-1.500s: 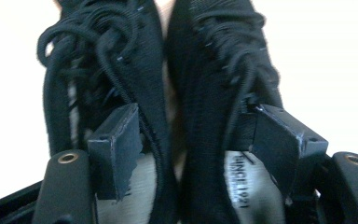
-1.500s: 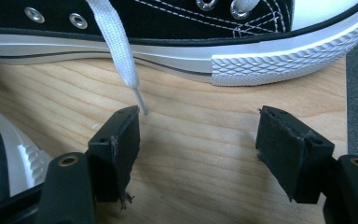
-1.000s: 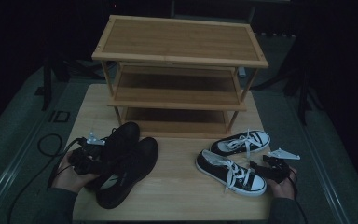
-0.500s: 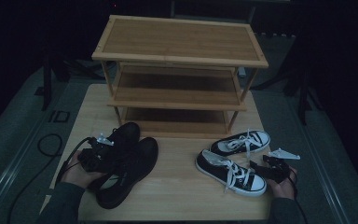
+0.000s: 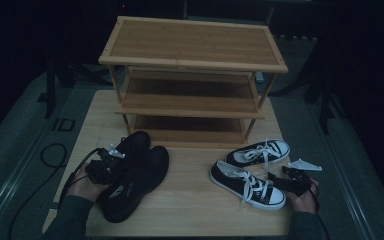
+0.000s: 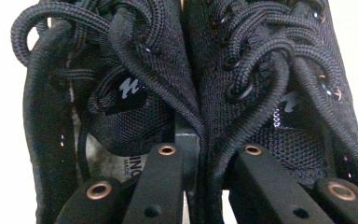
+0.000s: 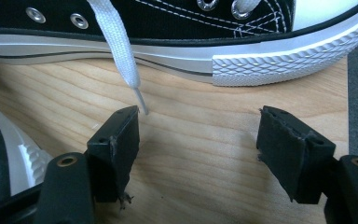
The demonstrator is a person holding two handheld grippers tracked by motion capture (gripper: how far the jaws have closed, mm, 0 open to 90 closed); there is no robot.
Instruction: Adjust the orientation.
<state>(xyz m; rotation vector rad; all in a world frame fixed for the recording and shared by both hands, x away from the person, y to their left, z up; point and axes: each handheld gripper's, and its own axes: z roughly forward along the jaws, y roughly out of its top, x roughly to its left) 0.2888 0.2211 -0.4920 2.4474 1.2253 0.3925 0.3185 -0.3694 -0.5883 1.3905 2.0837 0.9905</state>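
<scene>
Two black lace-up shoes (image 5: 141, 172) lie side by side at the table's front left. My left gripper (image 5: 111, 161) reaches into them from the left. In the left gripper view its jaws (image 6: 205, 154) have just been closing, one inside each shoe, and they pinch the two adjoining inner walls (image 6: 193, 93) together. A pair of black-and-white sneakers (image 5: 247, 184) lies at the front right. My right gripper (image 5: 286, 179) rests just right of the nearer sneaker's toe. It stands open (image 7: 198, 126) over bare wood, with a white lace tip (image 7: 141, 105) by its left pad.
A three-tier bamboo shoe rack (image 5: 192, 50) stands at the back of the wooden table (image 5: 190, 215), its shelves bare. A black cable (image 5: 50, 152) loops off the table's left edge. Dark floor surrounds the table.
My left gripper has edged a little further into the black shoes and its jaws have drawn together on them. The right gripper and the sneakers have not moved.
</scene>
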